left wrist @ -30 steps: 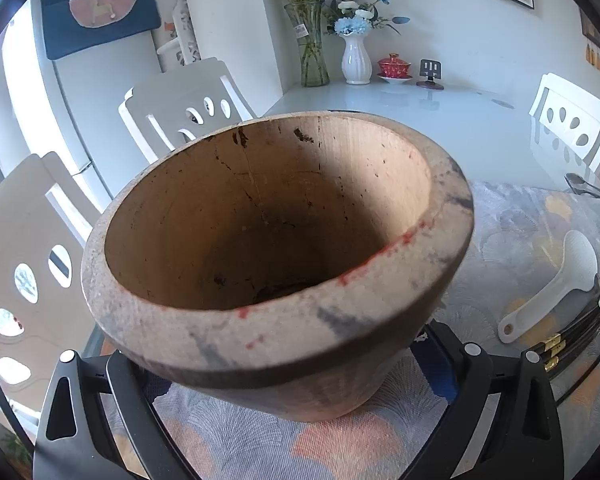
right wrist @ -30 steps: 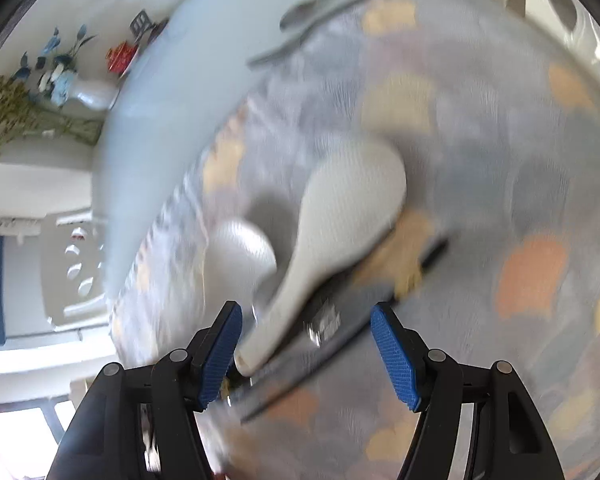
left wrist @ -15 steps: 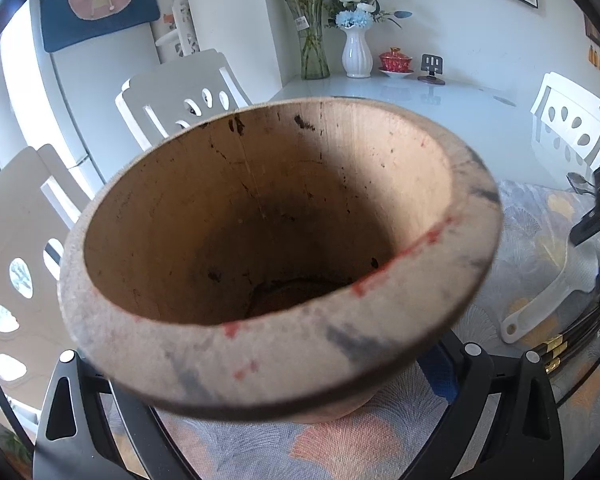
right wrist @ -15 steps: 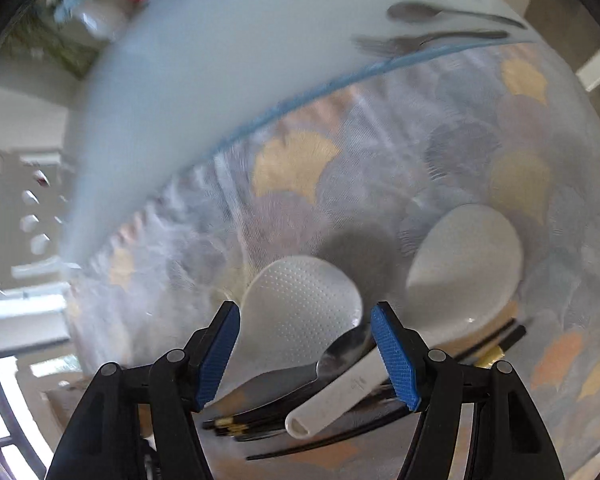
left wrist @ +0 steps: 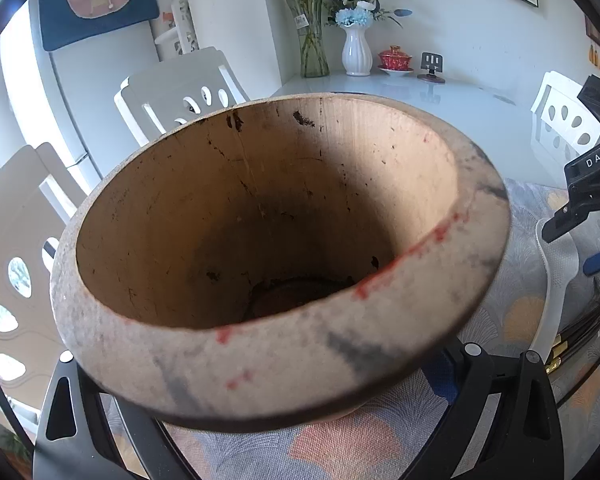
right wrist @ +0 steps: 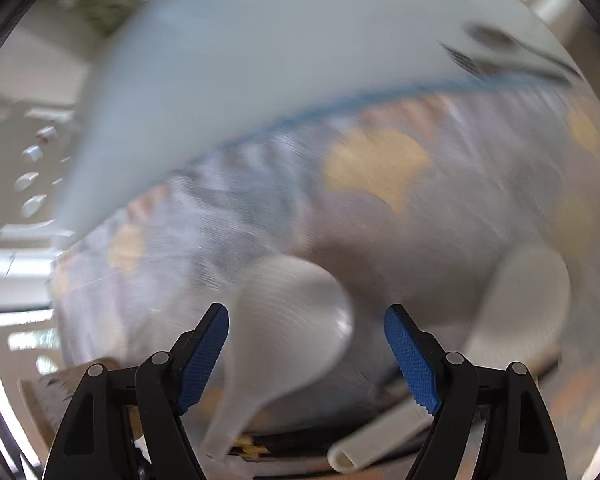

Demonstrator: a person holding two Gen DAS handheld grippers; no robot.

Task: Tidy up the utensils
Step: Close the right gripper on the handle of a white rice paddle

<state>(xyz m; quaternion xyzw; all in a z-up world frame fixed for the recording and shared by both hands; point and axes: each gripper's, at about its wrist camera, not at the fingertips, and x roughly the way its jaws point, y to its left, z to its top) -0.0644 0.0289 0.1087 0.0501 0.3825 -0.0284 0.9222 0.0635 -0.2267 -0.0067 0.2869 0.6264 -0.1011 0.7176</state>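
A worn wooden pot (left wrist: pixel 260 216), empty inside, fills the left wrist view. My left gripper (left wrist: pixel 260 384) is shut on its base, the pot's body hiding the fingertips. My right gripper (right wrist: pixel 306 310) points down over a pile of utensils on the patterned cloth. Its jaws have just been opening and now stand open. A white rice paddle (right wrist: pixel 288 328) lies between and below the blue pads, untouched. A second white spoon (right wrist: pixel 520 312) and black chopsticks (right wrist: pixel 256 446) lie beside it. One black finger (left wrist: pixel 580 204) of the right gripper shows at the right edge of the left wrist view.
A metal spoon (right wrist: pixel 496 38) and fork (right wrist: pixel 500 68) lie blurred on the bare white table (left wrist: pixel 440 104) beyond the cloth (left wrist: pixel 340 452). Vases (left wrist: pixel 356 52), a red lidded cup (left wrist: pixel 394 58) and white chairs (left wrist: pixel 180 92) stand at the far side.
The right gripper swung across the utensils and rolled, its jaws widening over the rice paddle, and it entered the left wrist view. The pot now looks nearer and more tilted.
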